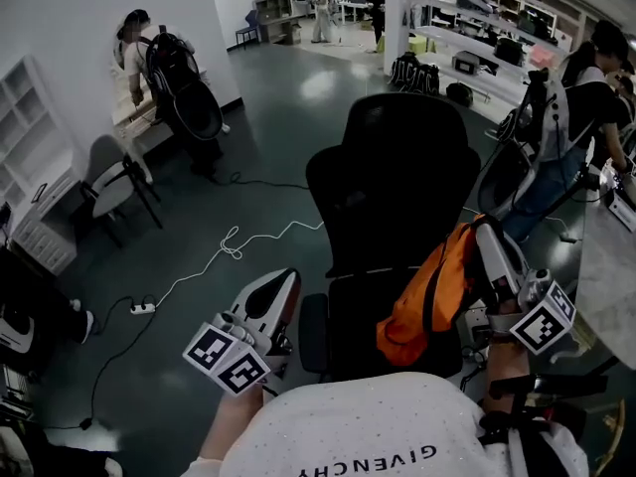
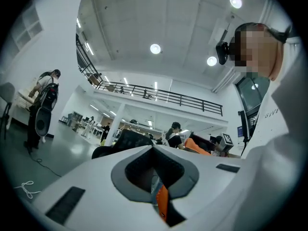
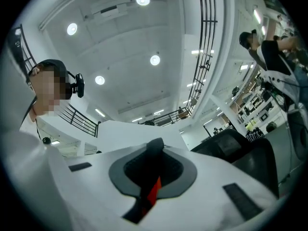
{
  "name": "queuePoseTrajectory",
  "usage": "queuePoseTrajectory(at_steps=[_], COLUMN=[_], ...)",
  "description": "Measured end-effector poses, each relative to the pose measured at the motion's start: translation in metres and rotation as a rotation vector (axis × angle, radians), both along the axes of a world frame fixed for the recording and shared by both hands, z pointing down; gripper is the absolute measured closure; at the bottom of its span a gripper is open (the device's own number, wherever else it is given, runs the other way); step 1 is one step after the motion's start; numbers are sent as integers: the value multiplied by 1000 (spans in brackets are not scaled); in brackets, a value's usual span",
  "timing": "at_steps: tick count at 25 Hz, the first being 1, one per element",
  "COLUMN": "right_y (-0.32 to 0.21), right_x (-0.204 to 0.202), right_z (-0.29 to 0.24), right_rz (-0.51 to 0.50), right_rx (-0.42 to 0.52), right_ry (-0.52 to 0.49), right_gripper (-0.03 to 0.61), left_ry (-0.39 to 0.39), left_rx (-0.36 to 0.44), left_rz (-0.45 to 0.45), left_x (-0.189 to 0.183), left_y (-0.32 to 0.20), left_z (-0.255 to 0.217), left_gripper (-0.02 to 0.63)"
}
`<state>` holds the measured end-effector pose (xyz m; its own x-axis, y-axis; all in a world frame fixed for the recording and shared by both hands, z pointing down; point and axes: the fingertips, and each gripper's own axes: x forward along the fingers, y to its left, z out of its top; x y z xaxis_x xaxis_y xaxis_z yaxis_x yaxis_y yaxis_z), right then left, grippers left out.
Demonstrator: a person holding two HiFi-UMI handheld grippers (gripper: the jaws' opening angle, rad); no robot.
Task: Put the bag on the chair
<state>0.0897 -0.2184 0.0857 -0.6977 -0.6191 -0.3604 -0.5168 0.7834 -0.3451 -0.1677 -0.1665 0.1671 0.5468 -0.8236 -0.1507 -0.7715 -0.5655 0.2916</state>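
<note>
A black office chair point(image 1: 393, 182) stands in front of me, its seat point(image 1: 358, 316) low in the head view. An orange bag point(image 1: 427, 301) with black straps hangs over the right side of the seat. My right gripper point(image 1: 485, 232) is shut on a black strap at the bag's top; in the right gripper view that strap point(image 3: 155, 146) sticks up between the closed jaws of the right gripper point(image 3: 153, 154). My left gripper point(image 1: 278, 291) is to the left of the seat, jaws together and holding nothing. In the left gripper view the left gripper point(image 2: 154, 150) points at the chair point(image 2: 130, 139) and the bag point(image 2: 195, 145).
A white cable point(image 1: 229, 246) and a power strip point(image 1: 142, 308) lie on the floor to the left. A small chair point(image 1: 114, 187) stands by the left wall. One person point(image 1: 566, 117) stands at the right near a table edge point(image 1: 606, 266); another person point(image 1: 134, 53) is at the back left.
</note>
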Motion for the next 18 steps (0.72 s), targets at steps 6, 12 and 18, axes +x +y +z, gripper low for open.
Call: queuePoseTrajectory(at_steps=[6, 12, 18], right_y=[-45, -77, -102], right_x=[-21, -36, -68], right_z=[22, 53, 86], right_rz=[-75, -133, -206], right_rx=[-55, -111, -166], right_ry=[19, 45, 76], right_gripper=[575, 574, 575], left_ry=[18, -43, -23], left_rx=[-25, -61, -65], left_rz=[-66, -123, -142], left_x=[-11, -7, -8], left_y=[-21, -41, -69], left_z=[14, 37, 52], left_gripper=[612, 612, 612])
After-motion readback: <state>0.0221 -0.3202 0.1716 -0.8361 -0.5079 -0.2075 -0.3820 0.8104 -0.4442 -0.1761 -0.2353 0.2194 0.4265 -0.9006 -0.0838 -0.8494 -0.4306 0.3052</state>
